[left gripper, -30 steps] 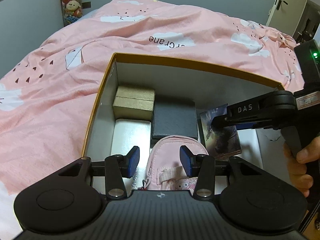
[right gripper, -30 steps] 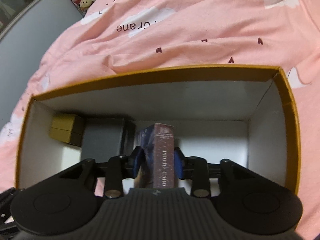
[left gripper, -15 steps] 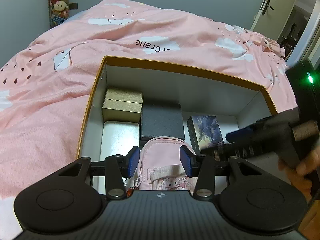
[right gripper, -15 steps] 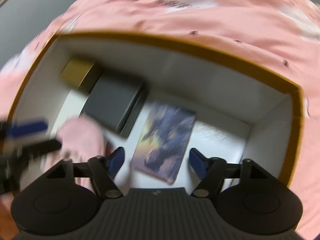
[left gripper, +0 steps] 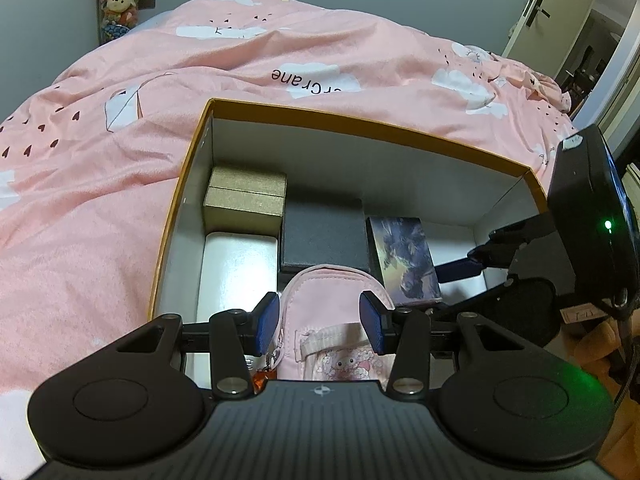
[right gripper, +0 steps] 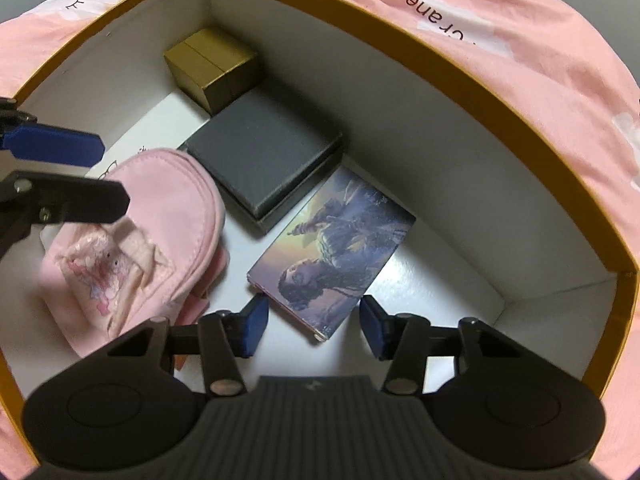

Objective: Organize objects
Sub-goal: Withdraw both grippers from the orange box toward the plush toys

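Your left tongs (left gripper: 319, 322) sat over the near end of the orange-rimmed box (left gripper: 360, 124) on the pink bedspread (left gripper: 100, 208), blue pads on either side of the pink pouch (left gripper: 332, 312); whether they pressed on the fabric could not be told. Your right tongs (right gripper: 314, 326) had just been closing, yet stood parted with the pads clear of the picture card box (right gripper: 332, 252), which lay flat on the white floor just beside the dark grey box (right gripper: 260, 148). The gold box (right gripper: 212, 66) filled the far left corner, a white case (left gripper: 236, 272) ran along the left wall in front of it. Open floor remained on the right, between the card box and the right wall, and along the far wall behind it. The pouch crowded the near left.
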The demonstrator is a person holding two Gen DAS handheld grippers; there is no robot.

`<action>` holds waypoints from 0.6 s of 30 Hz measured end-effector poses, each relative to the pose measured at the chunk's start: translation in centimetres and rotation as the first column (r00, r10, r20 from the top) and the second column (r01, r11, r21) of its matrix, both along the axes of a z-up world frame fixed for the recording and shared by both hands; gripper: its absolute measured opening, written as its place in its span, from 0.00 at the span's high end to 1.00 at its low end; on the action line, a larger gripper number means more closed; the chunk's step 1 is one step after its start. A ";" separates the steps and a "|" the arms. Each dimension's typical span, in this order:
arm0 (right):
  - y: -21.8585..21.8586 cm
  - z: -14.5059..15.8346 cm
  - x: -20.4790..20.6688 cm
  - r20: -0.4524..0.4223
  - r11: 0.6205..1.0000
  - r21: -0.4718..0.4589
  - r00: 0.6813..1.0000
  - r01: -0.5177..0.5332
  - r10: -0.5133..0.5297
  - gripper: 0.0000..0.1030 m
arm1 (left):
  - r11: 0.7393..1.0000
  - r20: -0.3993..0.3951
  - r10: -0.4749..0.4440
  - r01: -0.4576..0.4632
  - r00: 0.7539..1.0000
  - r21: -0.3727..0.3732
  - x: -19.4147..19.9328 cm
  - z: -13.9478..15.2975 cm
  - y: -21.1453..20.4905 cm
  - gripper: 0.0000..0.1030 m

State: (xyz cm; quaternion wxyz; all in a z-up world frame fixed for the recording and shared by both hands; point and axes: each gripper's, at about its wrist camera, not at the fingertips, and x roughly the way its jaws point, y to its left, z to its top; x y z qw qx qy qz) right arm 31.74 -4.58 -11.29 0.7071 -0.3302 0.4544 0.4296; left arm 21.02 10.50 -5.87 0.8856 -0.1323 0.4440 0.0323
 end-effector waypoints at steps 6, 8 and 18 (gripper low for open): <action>0.5 0.1 0.4 0.004 0.998 0.040 0.999 0.038 -0.038 0.57 | 1.000 -0.001 -0.018 0.018 1.000 -0.002 0.0 0.2 -0.2 0.49; 0.4 0.0 0.7 0.000 0.997 0.054 0.999 0.053 -0.053 0.56 | 1.000 0.000 -0.029 0.029 1.000 0.005 -0.1 0.4 -0.4 0.49; -1.8 2.4 -0.7 -0.010 0.983 0.126 0.991 0.137 -0.137 0.55 | 0.955 0.095 -0.215 0.189 0.972 0.227 -3.9 4.6 -3.2 0.49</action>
